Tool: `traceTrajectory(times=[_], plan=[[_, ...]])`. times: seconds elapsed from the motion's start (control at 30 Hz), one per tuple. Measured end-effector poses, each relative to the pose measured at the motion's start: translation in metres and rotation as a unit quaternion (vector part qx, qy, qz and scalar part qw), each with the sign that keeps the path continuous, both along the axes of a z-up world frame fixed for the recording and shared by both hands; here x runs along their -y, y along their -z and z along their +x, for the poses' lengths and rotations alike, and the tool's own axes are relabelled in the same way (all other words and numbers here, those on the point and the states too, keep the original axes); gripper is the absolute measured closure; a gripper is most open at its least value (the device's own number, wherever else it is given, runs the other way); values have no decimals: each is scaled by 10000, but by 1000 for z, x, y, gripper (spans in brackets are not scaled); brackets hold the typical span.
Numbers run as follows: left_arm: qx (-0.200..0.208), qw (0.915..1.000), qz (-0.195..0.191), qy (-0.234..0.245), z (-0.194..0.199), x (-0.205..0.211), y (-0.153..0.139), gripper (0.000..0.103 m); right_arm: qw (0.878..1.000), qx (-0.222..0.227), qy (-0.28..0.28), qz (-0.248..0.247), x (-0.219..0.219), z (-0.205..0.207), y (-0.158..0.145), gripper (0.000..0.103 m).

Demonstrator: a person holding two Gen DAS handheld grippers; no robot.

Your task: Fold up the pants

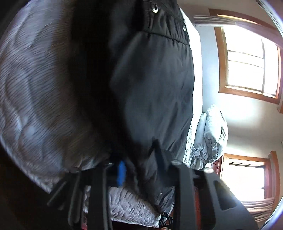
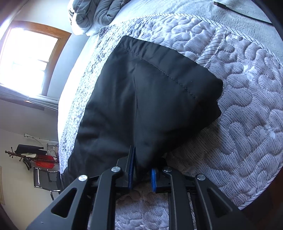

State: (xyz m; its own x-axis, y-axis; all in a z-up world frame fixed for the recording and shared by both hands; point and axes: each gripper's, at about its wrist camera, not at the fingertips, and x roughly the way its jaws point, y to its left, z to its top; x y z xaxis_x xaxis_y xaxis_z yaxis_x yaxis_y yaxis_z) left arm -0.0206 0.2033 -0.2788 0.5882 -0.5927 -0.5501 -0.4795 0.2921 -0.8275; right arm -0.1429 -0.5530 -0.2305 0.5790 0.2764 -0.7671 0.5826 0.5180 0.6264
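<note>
Black pants (image 2: 150,99) lie on a quilted grey bedspread (image 2: 247,115), their stitched hem toward the far side. My right gripper (image 2: 142,170) is shut on the near edge of the fabric, which is pinched between its blue pads (image 2: 131,169). The left wrist view is blurred and close. There the pants (image 1: 152,92) fill the middle, with the gathered waistband and metal snaps (image 1: 155,8) at the top. My left gripper (image 1: 139,162) is closed on a bunch of the black fabric, and one blue pad (image 1: 121,172) shows beside the cloth.
A folded grey duvet (image 2: 99,12) lies at the far end of the bed. A black cable (image 2: 244,13) runs over the far blanket. Off the bed's left side are bright windows (image 2: 26,62), a black chair (image 2: 46,178) and a coat rack (image 2: 26,157).
</note>
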Motion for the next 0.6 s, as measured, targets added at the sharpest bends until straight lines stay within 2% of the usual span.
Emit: traceTrajectory(times=[0.07, 0.17, 0.4, 0.57, 0.6], plan=[[66, 9999, -79, -42, 1, 0, 1, 89, 10000, -6, 8, 14, 0, 0, 1, 88], [168, 9998, 9, -58, 5, 0, -2, 92, 9999, -12, -104, -65, -2, 5, -1, 88], [364, 9991, 192, -67, 21, 5, -11, 92, 9999, 94, -51, -88, 0, 33, -2, 88], [414, 9989, 229, -67, 22, 10, -2, 91, 9998, 121, 126, 14, 5, 37, 3, 88], [423, 9989, 198, -75, 23, 11, -1, 91, 9998, 139, 113, 12, 6, 35, 4, 82]])
